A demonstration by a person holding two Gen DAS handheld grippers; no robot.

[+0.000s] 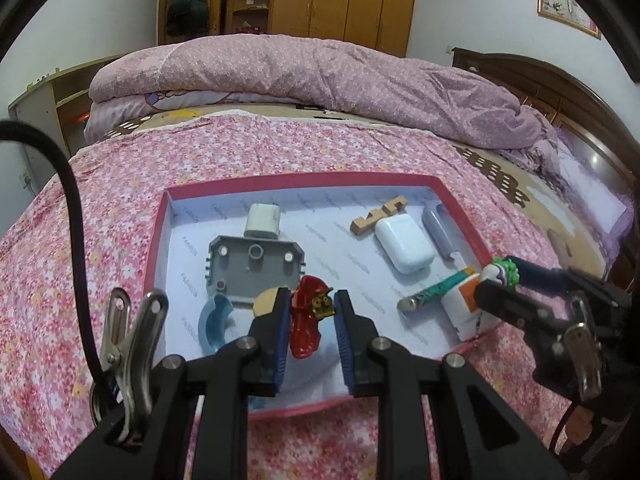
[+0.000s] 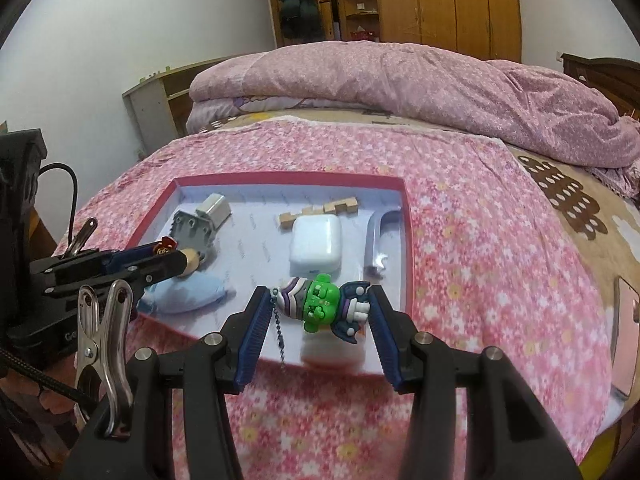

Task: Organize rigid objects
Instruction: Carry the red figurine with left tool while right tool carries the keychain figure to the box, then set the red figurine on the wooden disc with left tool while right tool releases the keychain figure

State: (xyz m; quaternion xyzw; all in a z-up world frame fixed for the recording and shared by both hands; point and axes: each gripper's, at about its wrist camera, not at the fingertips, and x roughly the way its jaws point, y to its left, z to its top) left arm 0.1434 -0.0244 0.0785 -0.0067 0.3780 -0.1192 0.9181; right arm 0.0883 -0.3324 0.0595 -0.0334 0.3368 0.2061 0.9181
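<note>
Left wrist view: the left gripper point(image 1: 310, 306) has its fingers closed on a red figurine point(image 1: 306, 320), which sits clamped between the two blue pads above the near part of the red-rimmed tray point(image 1: 280, 179). Beyond the fingers, inside the tray, lie a grey plastic housing point(image 1: 252, 270) and a white block point(image 1: 263, 220) touching its far edge. A blue curved piece point(image 1: 212, 322) lies just left of the left finger. Right of the fingers are a wooden piece point(image 1: 378, 216), a white earbud case point(image 1: 404, 248) and a grey clip-like part point(image 1: 440, 232).

Right wrist view: the right gripper point(image 2: 318, 308) has its fingers gripping a green-headed figurine point(image 2: 320, 304), held crosswise between the pads, with a bead chain point(image 2: 280, 332) hanging from its left end. The figurine is above the tray's near right corner. A white object lies directly beneath it, partly hidden. The tray rests on the bed point(image 2: 480, 240), on a pink floral cover.
</note>
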